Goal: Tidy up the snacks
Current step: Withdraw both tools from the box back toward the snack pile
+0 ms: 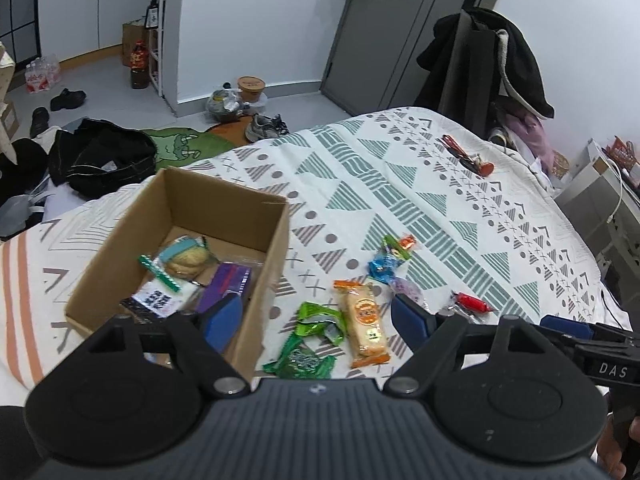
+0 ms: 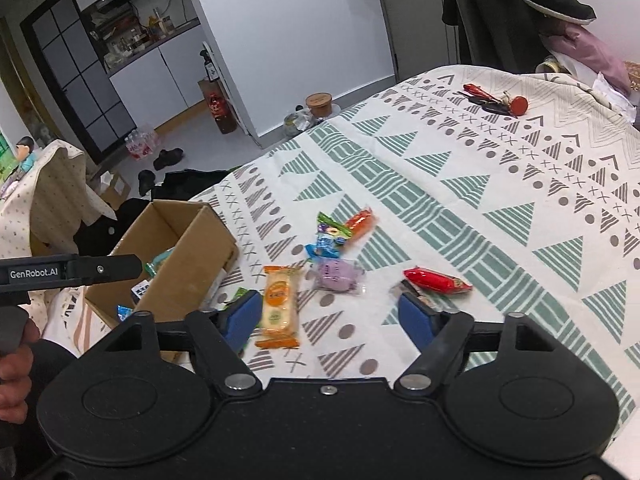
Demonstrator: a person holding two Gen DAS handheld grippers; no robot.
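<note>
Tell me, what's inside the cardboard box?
The cardboard box holds a pack of round biscuits, a purple packet and a white packet with black print. The near wall and left tongs hide the front corner.

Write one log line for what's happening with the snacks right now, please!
left gripper: open, empty | right gripper: open, empty | cardboard box: partly filled | orange-wrapped cracker pack: on bedspread, not boxed

Left wrist view looking steeply down from near, over the cardboard box (image 1: 176, 216) and bedspread (image 1: 420, 184), right wrist view facing likewise from further right, both sharing the orange cracker packet (image 1: 366, 322) and far door side
</note>
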